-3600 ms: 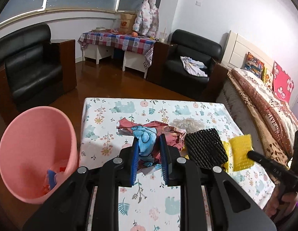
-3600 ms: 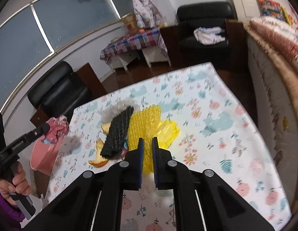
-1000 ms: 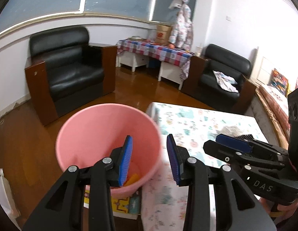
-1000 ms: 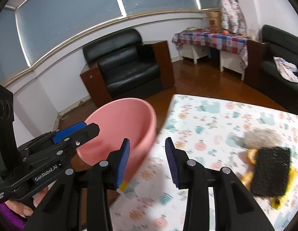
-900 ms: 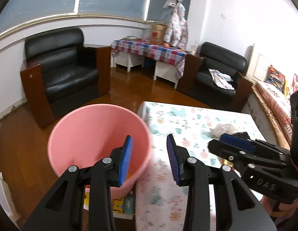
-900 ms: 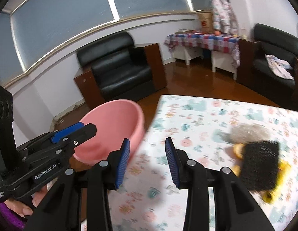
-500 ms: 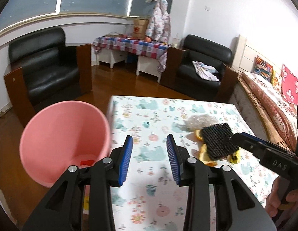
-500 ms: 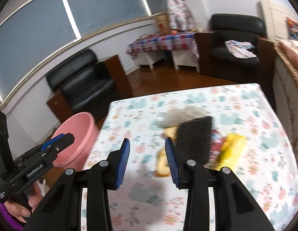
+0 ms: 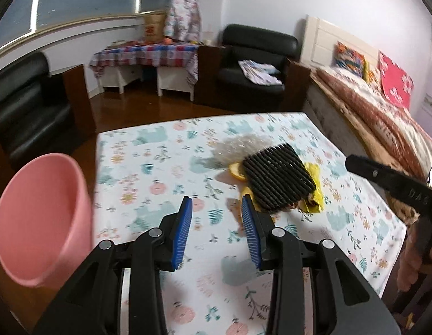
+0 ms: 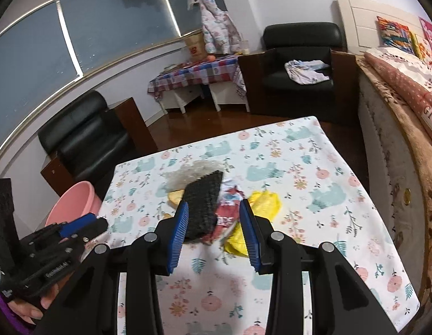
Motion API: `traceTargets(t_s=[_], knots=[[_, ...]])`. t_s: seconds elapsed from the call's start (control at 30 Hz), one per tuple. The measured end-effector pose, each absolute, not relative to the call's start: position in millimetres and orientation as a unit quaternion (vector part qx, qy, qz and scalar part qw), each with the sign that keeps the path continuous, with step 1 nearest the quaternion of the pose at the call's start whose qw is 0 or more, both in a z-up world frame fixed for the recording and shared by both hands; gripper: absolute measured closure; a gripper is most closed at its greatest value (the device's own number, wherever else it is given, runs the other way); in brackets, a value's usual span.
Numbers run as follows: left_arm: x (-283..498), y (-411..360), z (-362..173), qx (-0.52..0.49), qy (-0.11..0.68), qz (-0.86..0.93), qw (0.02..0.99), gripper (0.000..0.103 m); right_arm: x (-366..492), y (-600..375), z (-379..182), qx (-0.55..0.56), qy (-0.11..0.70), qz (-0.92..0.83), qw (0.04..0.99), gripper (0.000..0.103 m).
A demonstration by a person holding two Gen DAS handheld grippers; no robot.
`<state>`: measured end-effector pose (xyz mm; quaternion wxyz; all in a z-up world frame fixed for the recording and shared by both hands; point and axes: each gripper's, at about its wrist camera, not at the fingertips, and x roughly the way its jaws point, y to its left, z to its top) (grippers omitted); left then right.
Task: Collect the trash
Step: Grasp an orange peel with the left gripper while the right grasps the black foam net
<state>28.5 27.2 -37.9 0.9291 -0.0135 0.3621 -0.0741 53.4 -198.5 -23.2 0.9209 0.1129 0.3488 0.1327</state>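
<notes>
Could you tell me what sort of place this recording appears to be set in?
Most likely a lived-in bedroom with a sitting area: a bed with pillows along one wall, black leather armchairs, and a small table under a floral cloth holding trash, a pink bin beside it.

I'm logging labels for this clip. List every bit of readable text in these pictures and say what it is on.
"DAS", seen upside down: on the right gripper, in the left wrist view.
"GIVE", cut off at the picture's edge: on the blanket on the bed.
White lettering on the left gripper: too blurred to read.
Red print on the cardboard box: too small to read.
</notes>
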Motion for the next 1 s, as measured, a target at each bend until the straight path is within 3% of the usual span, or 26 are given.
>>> traceTargets(t_s=[0.6,0.67,0.7,0.8,1.0], knots=[[83.7,-8.8,-101.4,0.031,0.43,-0.109,0.896,0.067,53.6,-216.2,-39.4,0.134,0.363,0.128,0.913,0.066],[82.7,-8.5,-103.2,0.024,0.432,-0.117,0.894,0.074,54.4,-215.7,-39.9,0.134,0.364,0.13,0.913,0.066],[82.1,-8.4,-104.4,0.021,0.434,-0.124,0.892,0.085,55.1,-214.8,-40.4,0.133,0.365,0.13,0.912,0.066],[78.6,-7.1,-103.0,0.016,0.429,-0.124,0.894,0.097,56.6,-210.7,-41.4,0.131,0.367,0.135,0.911,0.066],[66.1,5.8,-91.3,0.008,0.416,-0.116,0.902,0.099,66.1,-199.3,-45.0,0.136,0.378,0.153,0.903,0.066]])
